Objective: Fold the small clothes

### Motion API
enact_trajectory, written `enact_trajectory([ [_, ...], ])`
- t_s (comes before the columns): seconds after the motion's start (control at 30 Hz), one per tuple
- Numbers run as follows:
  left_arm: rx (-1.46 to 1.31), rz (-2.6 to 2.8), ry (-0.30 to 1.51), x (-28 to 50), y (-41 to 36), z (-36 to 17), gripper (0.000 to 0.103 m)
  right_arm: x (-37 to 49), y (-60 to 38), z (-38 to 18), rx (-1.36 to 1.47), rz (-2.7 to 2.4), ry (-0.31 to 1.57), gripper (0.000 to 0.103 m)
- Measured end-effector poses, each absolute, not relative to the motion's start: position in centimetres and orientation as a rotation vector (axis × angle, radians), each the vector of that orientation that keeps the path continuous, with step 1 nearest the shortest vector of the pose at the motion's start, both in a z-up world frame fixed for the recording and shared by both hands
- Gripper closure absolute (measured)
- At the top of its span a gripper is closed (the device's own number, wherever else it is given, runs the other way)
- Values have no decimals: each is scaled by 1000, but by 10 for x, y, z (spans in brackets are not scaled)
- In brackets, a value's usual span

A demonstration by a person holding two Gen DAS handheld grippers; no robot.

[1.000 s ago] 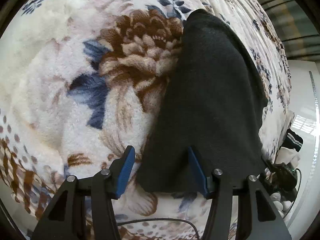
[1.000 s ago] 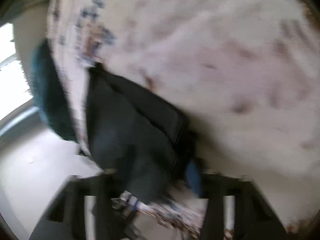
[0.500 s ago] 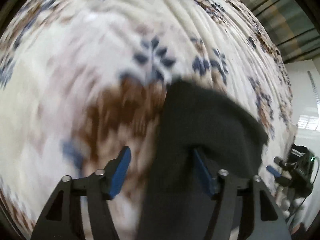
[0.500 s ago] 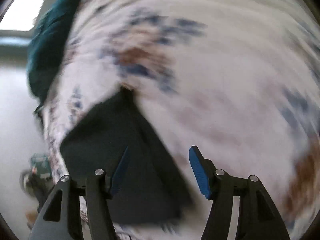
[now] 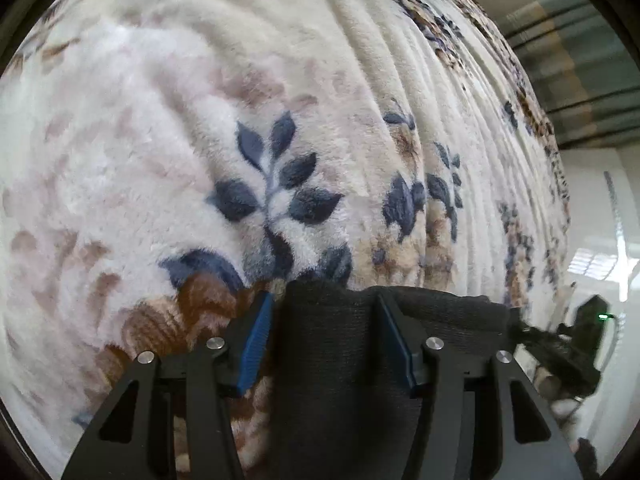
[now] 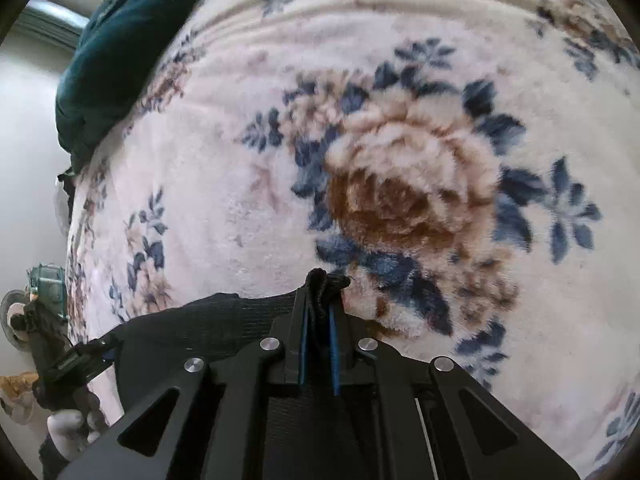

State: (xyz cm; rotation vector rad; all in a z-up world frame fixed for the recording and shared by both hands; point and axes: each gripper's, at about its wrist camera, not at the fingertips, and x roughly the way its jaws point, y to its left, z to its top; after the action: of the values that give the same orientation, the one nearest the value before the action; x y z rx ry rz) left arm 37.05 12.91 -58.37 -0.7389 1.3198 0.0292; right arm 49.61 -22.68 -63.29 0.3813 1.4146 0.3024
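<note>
A small black knit garment lies on a cream fleece blanket with brown and blue flowers. In the left wrist view its folded edge sits between the blue pads of my left gripper, which stands open around it. In the right wrist view my right gripper is shut on a bunched corner of the same black garment, which stretches off to the left. The other gripper shows at the far left.
A dark teal cushion lies at the far edge of the blanket. The blanket edge drops to a pale floor on the left in the right wrist view. Striped curtains hang beyond the bed.
Both grippers moved forward over the blanket. The right gripper, open half a second ago, has closed on the garment's corner. The left gripper has moved up to the garment's far edge.
</note>
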Motion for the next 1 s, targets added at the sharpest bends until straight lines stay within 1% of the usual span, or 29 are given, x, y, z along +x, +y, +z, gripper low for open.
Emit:
enact_trajectory([
  [0.07,-797,-15,1310,361,136,-579,51,499,-228,-642,380,361,1499,85],
  [0.1,-825,-43,1302,354,138,-576,51,498,-234,-644,397,381,1529,71],
  [0.13,-847,-70,1296,343,141,-574,46,497,-245,-645,442,417,1563,55],
  [0.17,-860,-95,1291,333,142,-573,40,492,-255,-646,479,448,1584,49],
  [0.2,-873,-119,1300,319,142,-574,38,486,-268,-651,525,483,1617,44],
  [0.33,-936,-194,1352,282,132,-597,37,456,-286,-680,624,598,1767,44],
  [0.4,-985,-225,1329,277,127,-603,33,441,-286,-693,676,681,1812,44],
  [0.47,-976,-243,1315,282,119,-604,31,432,-278,-702,722,750,1827,41],
  [0.57,-947,-281,1314,299,105,-607,27,428,-257,-711,803,846,1846,40],
  [0.63,-910,-298,1316,308,98,-606,27,425,-243,-713,796,896,1855,37],
  [0.8,-887,-317,1277,316,95,-601,27,425,-210,-715,797,974,1849,36],
  [0.83,-888,-311,1262,317,95,-597,40,425,-206,-715,793,973,1844,37],
  [0.87,-882,-315,1259,319,95,-595,61,423,-203,-713,788,974,1827,40],
  [0.93,-874,-321,1261,322,95,-589,70,419,-198,-710,733,953,1806,72],
  [0.97,-875,-320,1260,323,96,-586,74,417,-198,-706,700,934,1792,74],
  [1.0,-886,-325,1261,326,96,-581,75,415,-199,-702,708,921,1776,78],
])
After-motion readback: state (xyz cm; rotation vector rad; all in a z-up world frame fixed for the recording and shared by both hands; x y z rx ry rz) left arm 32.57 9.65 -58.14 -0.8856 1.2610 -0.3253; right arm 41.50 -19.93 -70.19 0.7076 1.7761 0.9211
